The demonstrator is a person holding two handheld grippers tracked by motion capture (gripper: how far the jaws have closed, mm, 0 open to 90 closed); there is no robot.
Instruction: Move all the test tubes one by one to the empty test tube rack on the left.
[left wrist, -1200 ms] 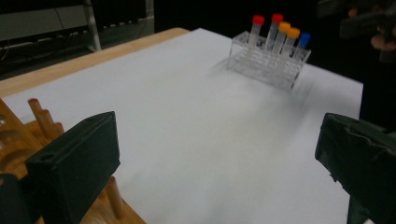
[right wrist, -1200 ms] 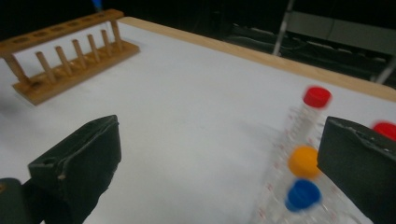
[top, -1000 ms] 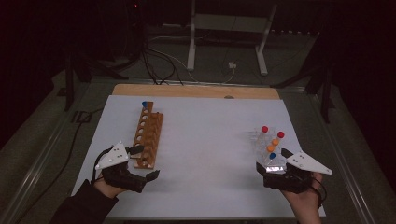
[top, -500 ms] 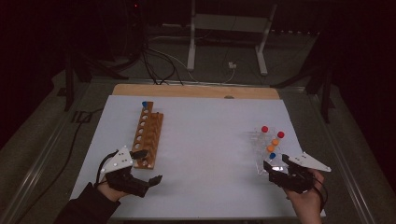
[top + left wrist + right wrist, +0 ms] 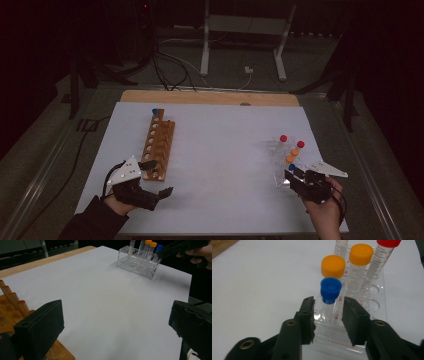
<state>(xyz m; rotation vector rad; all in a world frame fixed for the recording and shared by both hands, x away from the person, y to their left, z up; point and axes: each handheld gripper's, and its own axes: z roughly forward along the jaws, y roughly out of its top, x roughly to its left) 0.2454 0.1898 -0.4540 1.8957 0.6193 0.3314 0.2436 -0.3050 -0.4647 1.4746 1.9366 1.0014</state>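
Now that our right gripper (image 5: 329,307) has dropped to the clear rack (image 5: 352,322) and its jaws have just been closing either side of the blue-capped tube (image 5: 331,290) without yet pinching it, we judge the pick-up begun, while our left gripper (image 5: 159,176) waits spread wide.

the left tool (image 5: 120,322) has its two black jaws standing wide apart over bare white desk (image 5: 100,297), nothing between them. a wooden rack (image 5: 15,312) lies at the left jaw. far off, a clear tube rack (image 5: 138,263) holds orange-capped tubes (image 5: 151,250) and a blue-capped tube (image 5: 159,247), the right tool (image 5: 180,247) touching or just beside the latter.
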